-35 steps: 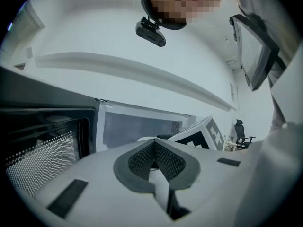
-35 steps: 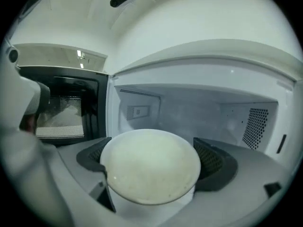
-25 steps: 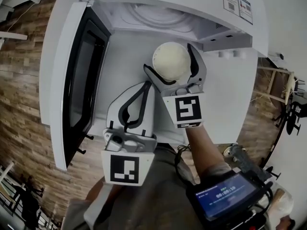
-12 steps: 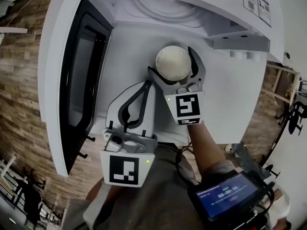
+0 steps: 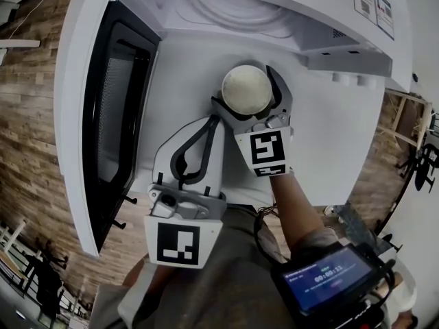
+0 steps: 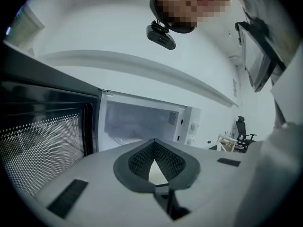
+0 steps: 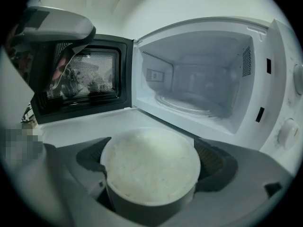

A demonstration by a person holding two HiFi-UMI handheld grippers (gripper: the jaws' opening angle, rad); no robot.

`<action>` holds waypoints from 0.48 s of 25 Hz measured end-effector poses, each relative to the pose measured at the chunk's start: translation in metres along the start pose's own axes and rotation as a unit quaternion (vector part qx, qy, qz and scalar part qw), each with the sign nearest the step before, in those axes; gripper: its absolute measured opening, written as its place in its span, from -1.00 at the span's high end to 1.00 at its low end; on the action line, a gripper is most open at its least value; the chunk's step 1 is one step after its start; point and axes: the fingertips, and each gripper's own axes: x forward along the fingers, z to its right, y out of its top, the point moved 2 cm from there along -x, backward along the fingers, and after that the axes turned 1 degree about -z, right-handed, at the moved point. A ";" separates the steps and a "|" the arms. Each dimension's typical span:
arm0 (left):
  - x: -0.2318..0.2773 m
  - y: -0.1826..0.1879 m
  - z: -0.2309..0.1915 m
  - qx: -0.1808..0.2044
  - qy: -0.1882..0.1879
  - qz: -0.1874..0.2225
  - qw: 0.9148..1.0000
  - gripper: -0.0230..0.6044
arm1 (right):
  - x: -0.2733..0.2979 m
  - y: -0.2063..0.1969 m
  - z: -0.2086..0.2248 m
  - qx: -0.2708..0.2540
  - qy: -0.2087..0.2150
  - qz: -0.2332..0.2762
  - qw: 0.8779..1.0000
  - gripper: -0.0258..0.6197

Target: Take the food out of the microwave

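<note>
A white cup of pale food hangs just outside the open microwave, over the white table. My right gripper is shut on the cup, one dark pad on each side. In the right gripper view the cup fills the foreground, gripped by the pads, and the microwave cavity behind it holds only the glass turntable. My left gripper is shut on nothing, below and left of the cup. Its closed jaws point at the microwave.
The microwave door swings wide open to the left, with its mesh window beside the cavity. Control knobs are on the right of the front. A screen device sits on the person's right forearm. Wooden floor lies left of the table.
The right gripper and the cup have hardly moved. The head view has shifted a little, so the microwave sits higher in the picture. The left gripper stays put.
</note>
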 end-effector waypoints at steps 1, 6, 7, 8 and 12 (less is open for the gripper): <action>-0.001 0.000 0.000 0.000 0.000 0.000 1.000 0.91 | 0.000 -0.003 0.000 0.003 0.002 -0.006 1.000 -0.79; -0.004 0.004 0.002 0.008 0.003 0.006 1.000 0.91 | -0.003 -0.006 0.000 0.008 0.006 -0.008 1.000 -0.79; -0.006 0.005 0.003 0.010 0.003 0.008 1.000 0.91 | -0.005 -0.005 0.000 0.008 0.006 -0.005 1.000 -0.79; -0.007 0.006 0.005 0.012 0.003 0.009 1.000 0.91 | -0.009 -0.004 0.000 0.009 0.006 -0.002 1.000 -0.79; -0.014 0.012 0.014 0.024 0.002 0.017 1.000 0.91 | -0.029 0.004 0.001 0.009 -0.001 0.020 1.000 -0.79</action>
